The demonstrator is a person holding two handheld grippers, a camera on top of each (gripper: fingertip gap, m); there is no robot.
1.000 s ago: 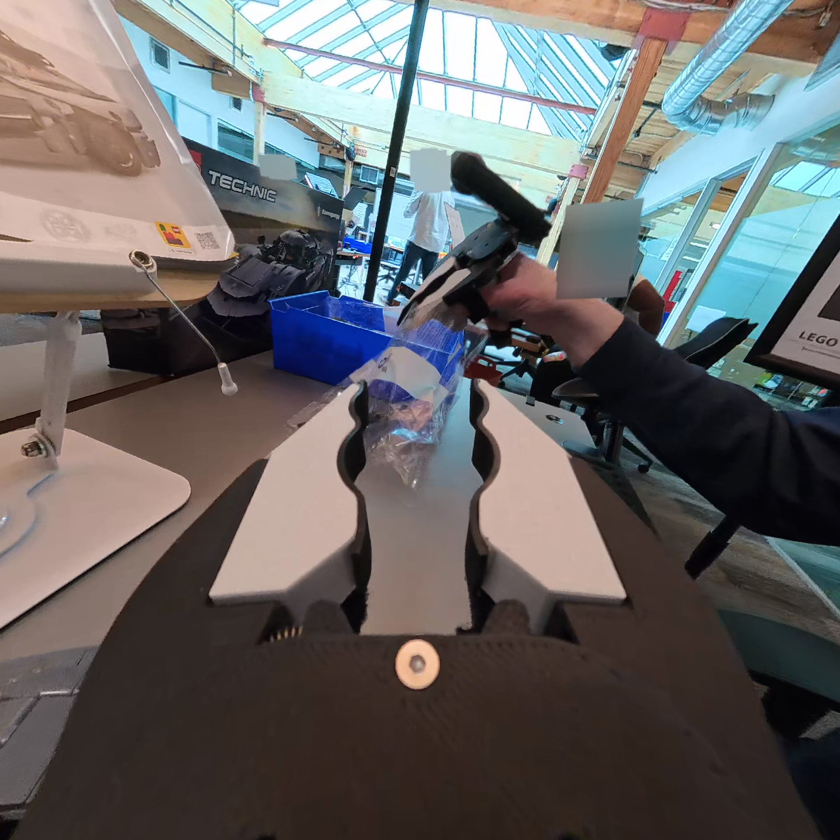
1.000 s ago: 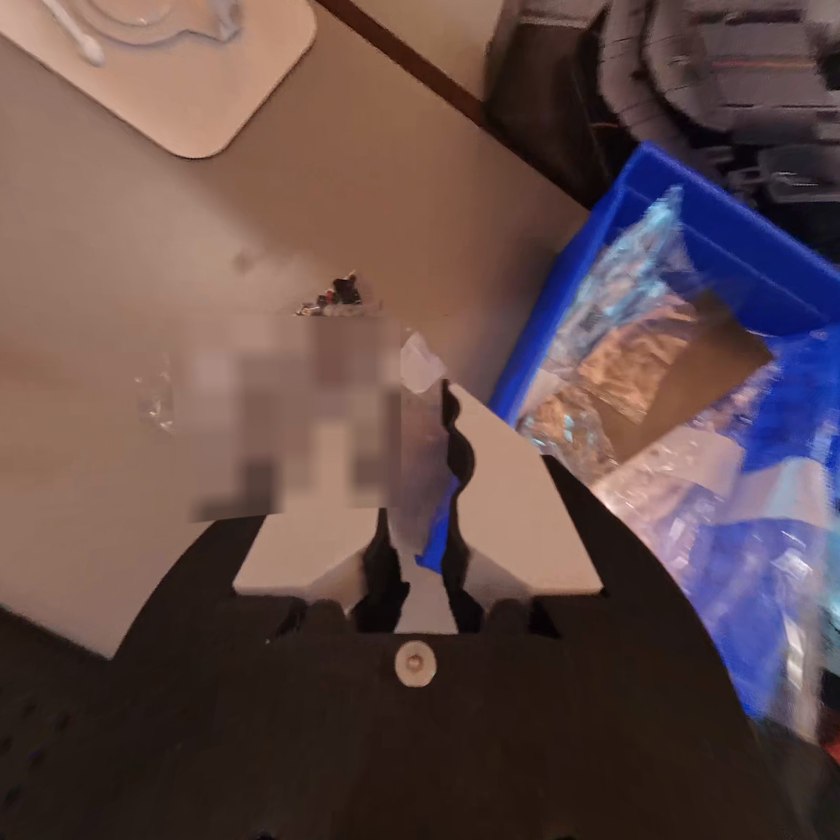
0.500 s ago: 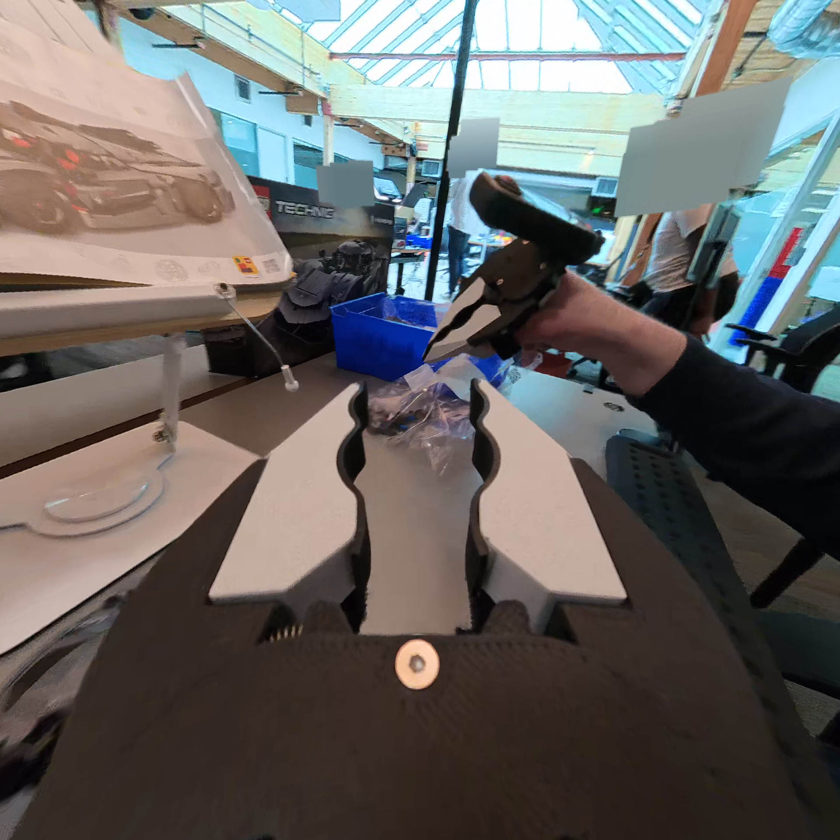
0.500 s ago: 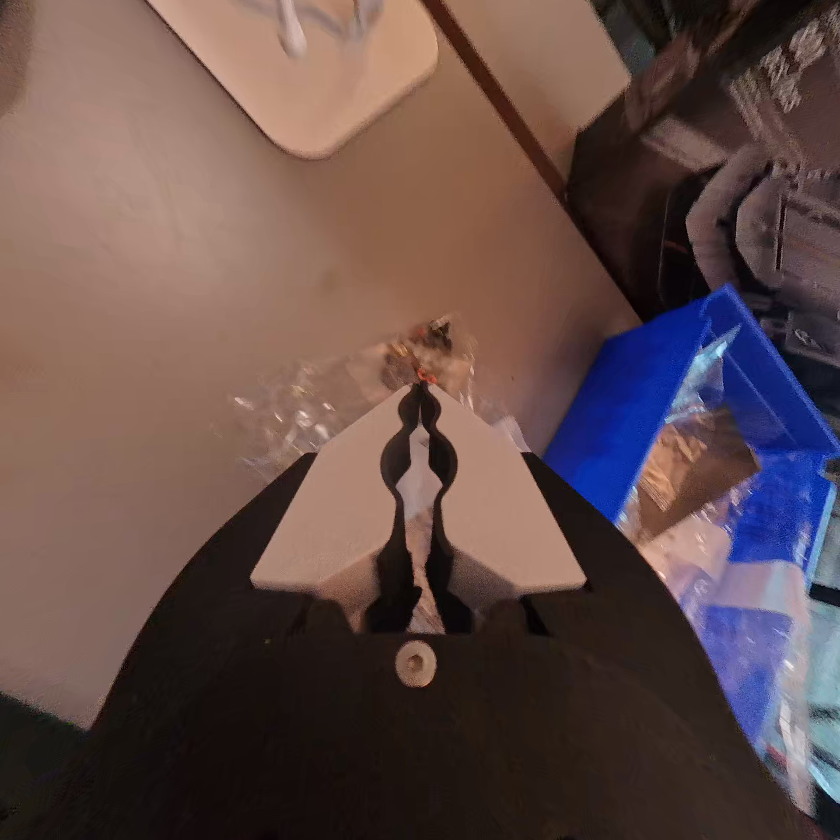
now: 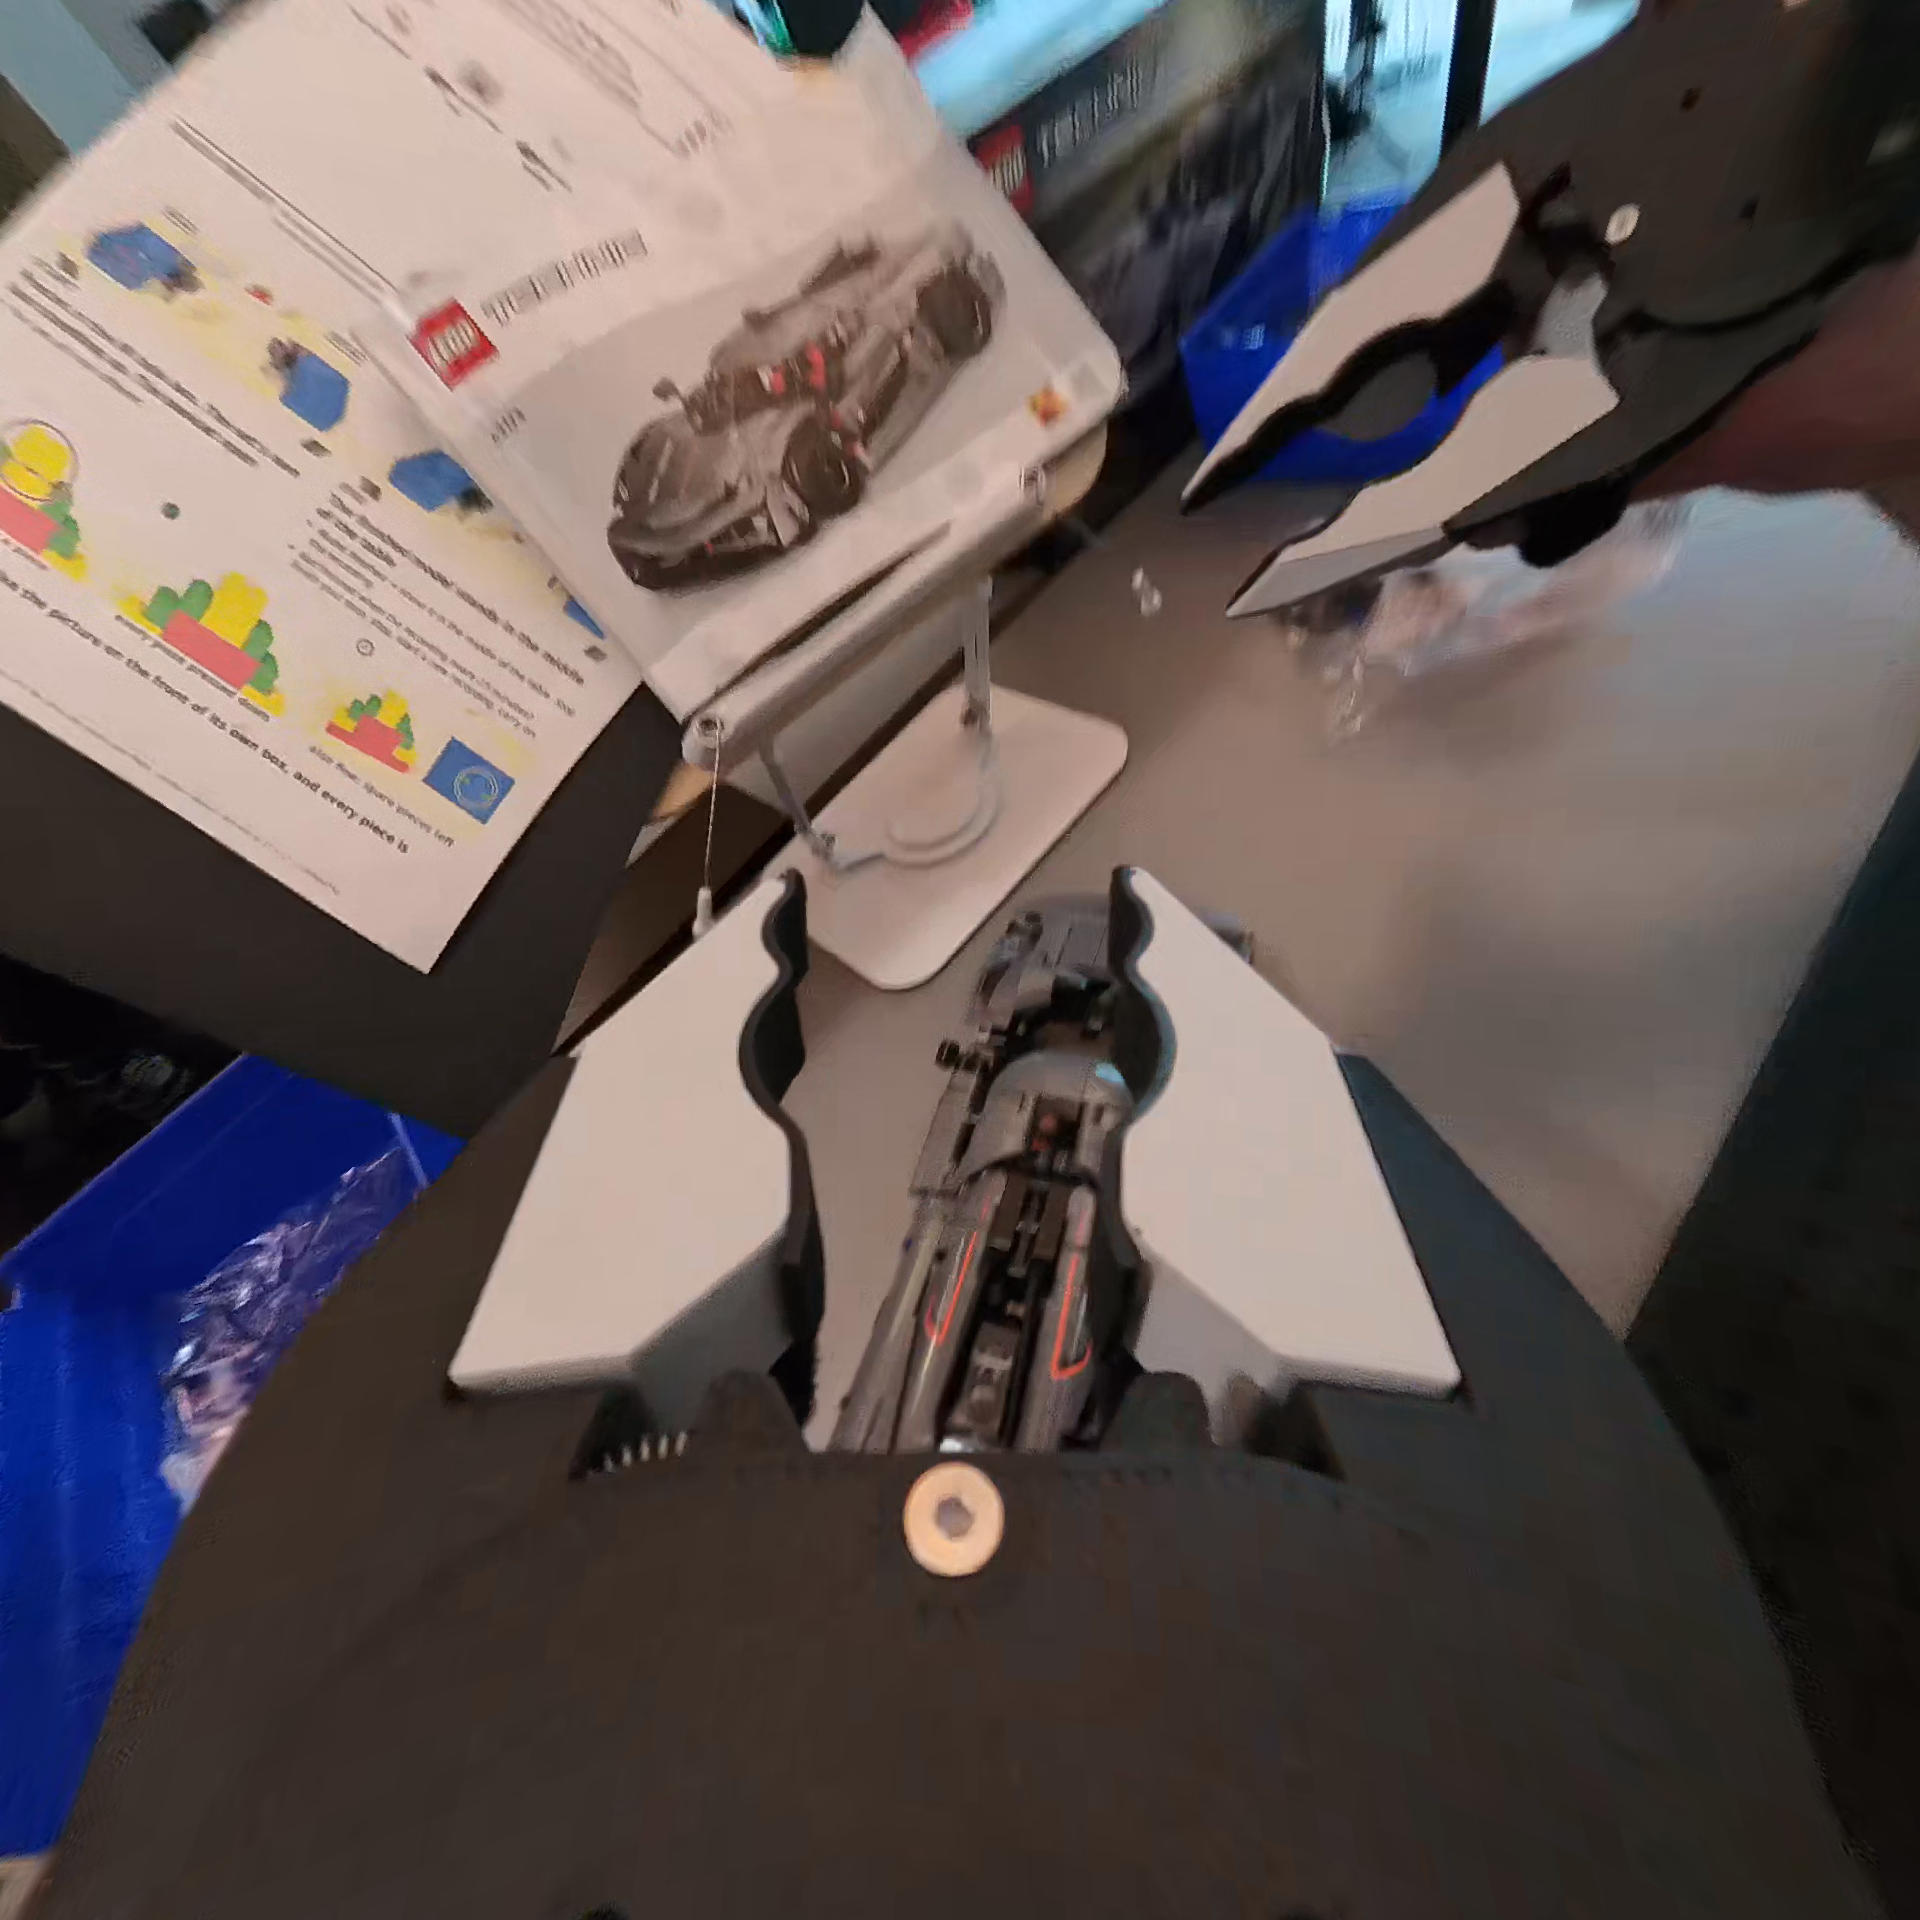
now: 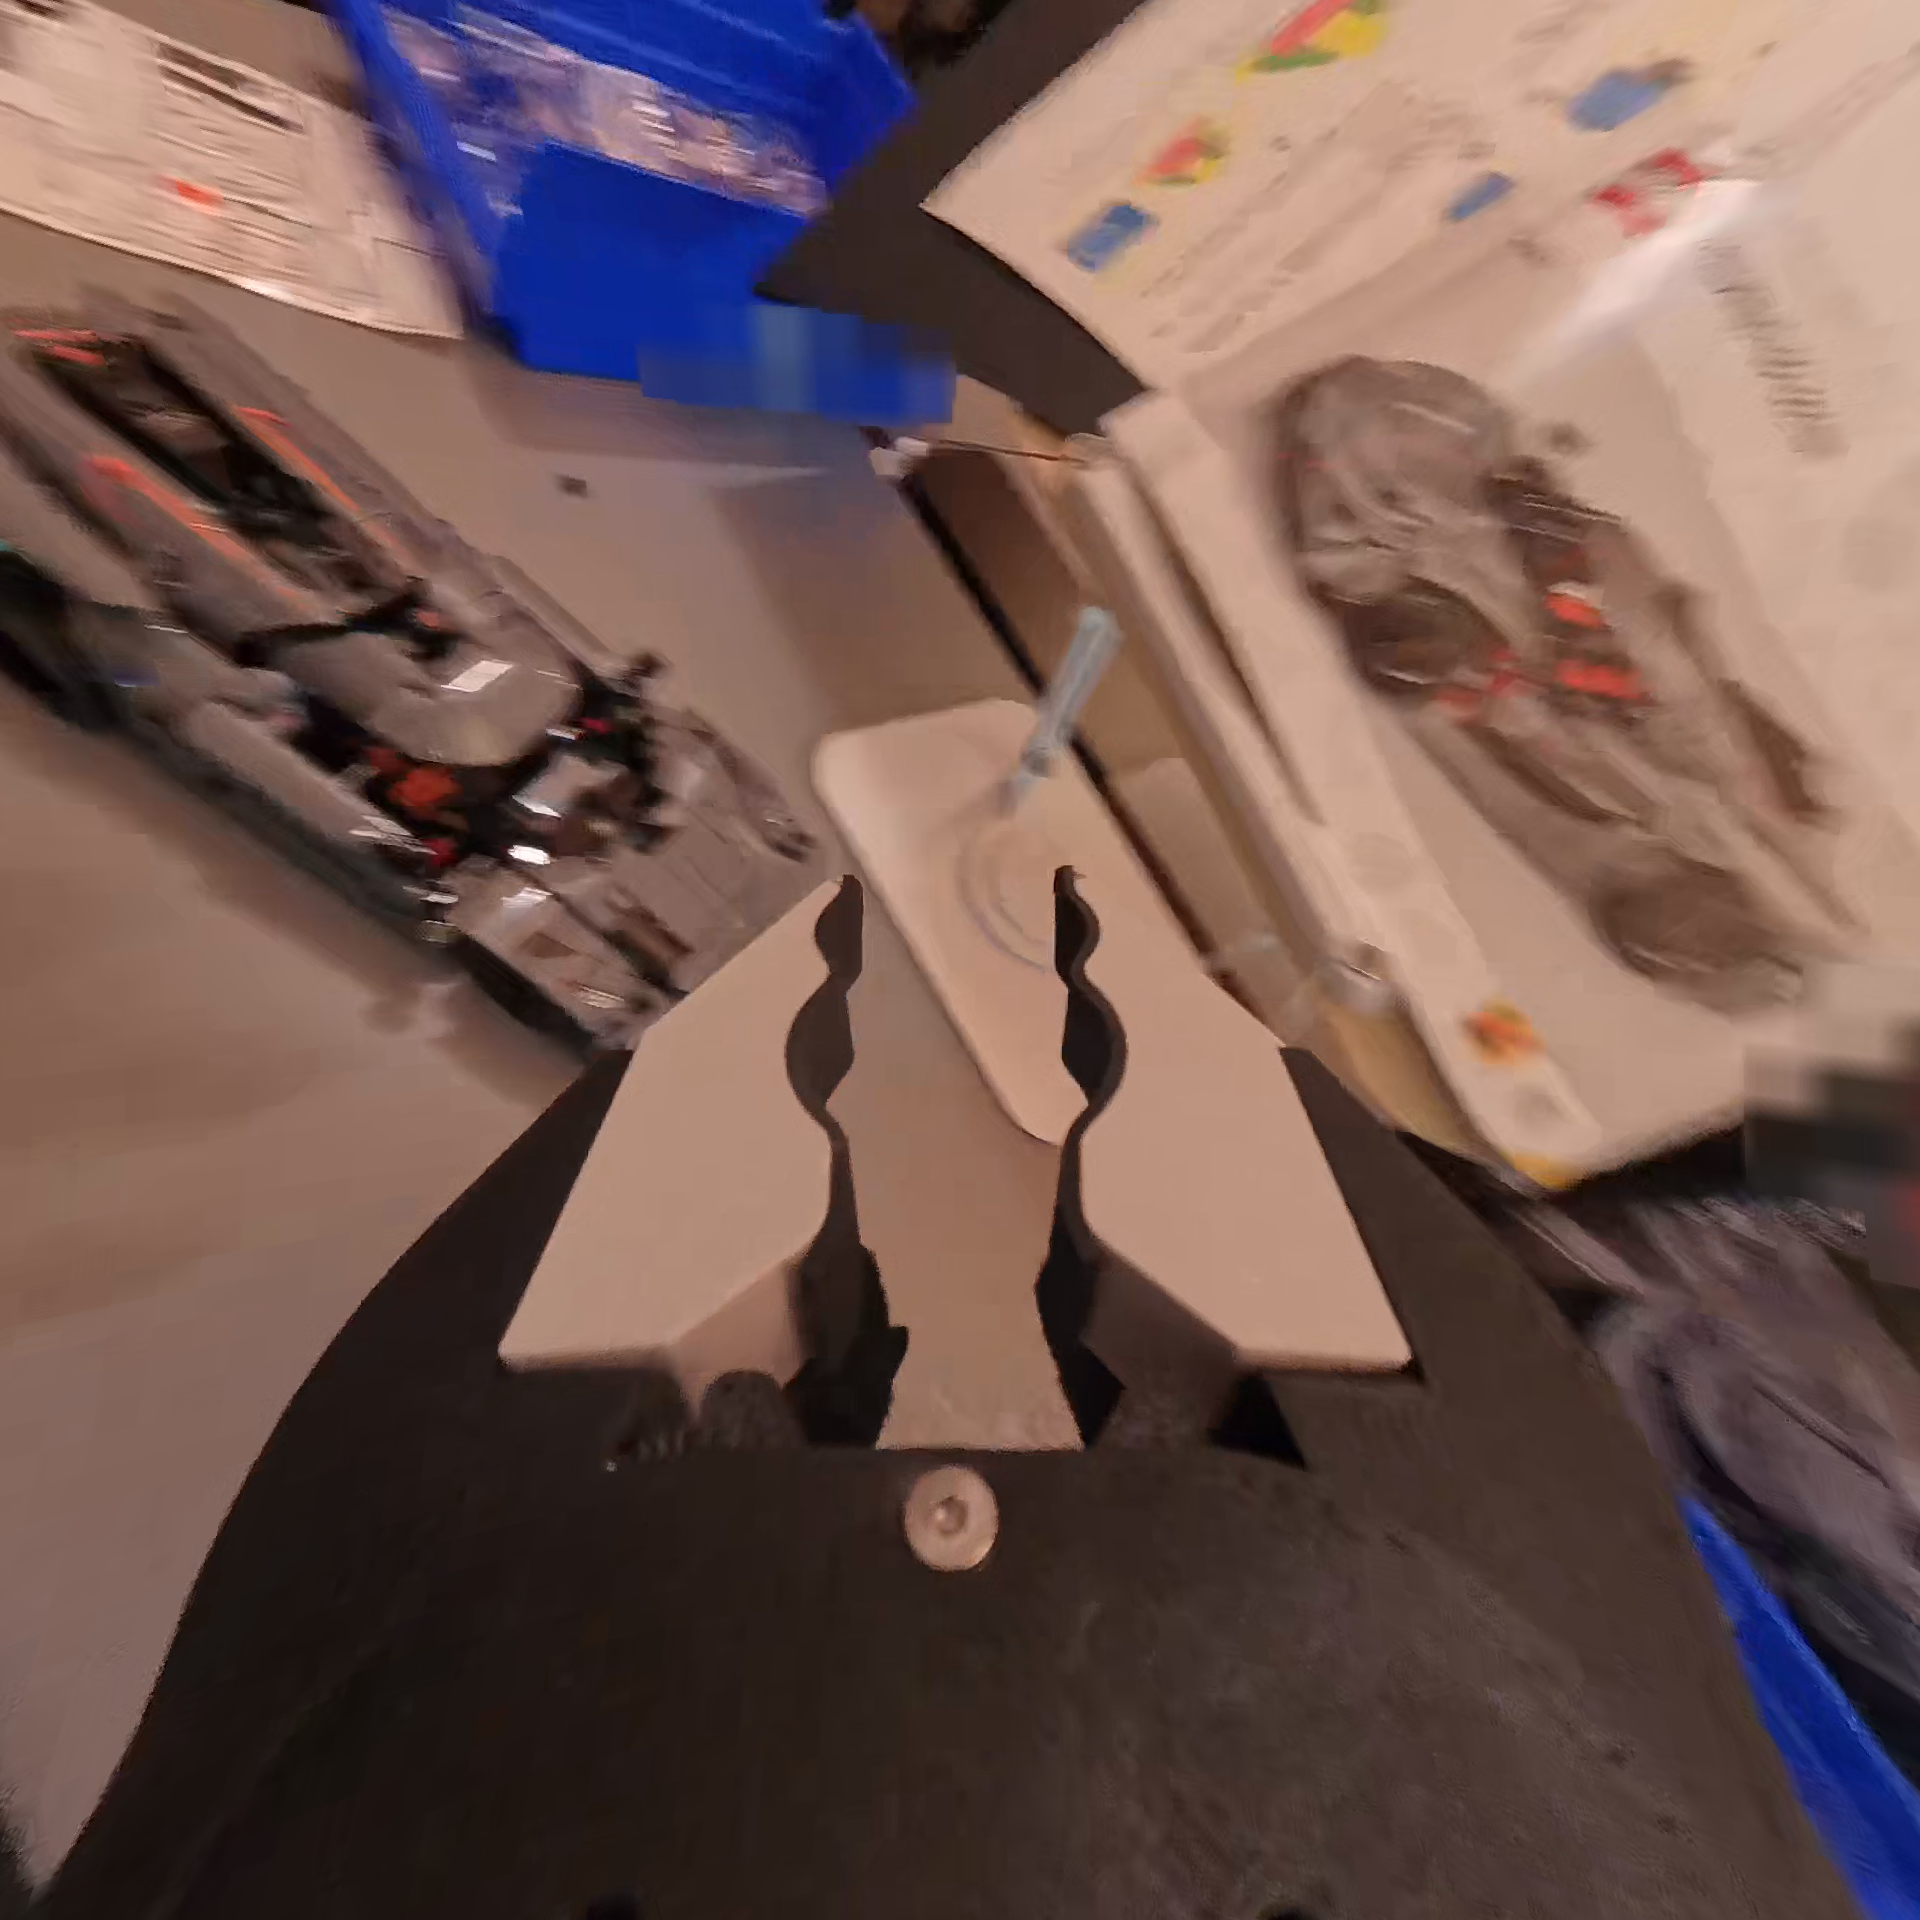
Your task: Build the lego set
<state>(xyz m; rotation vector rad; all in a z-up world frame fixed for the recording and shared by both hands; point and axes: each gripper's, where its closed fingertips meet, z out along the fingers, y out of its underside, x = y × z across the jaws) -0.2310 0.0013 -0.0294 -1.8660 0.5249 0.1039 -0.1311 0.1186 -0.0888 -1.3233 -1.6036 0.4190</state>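
A partly built grey Lego car with red accents (image 5: 1018, 1195) lies on the table right below my left gripper (image 5: 951, 904), which is open and empty, with the car showing between its fingers. In the right wrist view the car (image 6: 364, 675) is at the left. My right gripper (image 6: 956, 883) is open and empty above the white stand base (image 6: 914, 800). It also shows at the upper right of the left wrist view (image 5: 1216, 556). A clear plastic parts bag (image 5: 1455, 623) lies on the table under it. The instruction booklet (image 5: 790, 416) rests on the stand.
A printed sheet (image 5: 208, 468) hangs at the left. A blue bin with plastic bags (image 5: 156, 1351) is at the lower left, and another blue bin (image 5: 1278, 343) stands at the back by a dark box. Bare grey tabletop (image 5: 1507, 935) lies to the right of the car. There is about 20 cm between the tips of the two grippers.
My right gripper opened and let go of the plastic bag, which now lies on the table. Both grippers swung left toward the car and the booklet stand.
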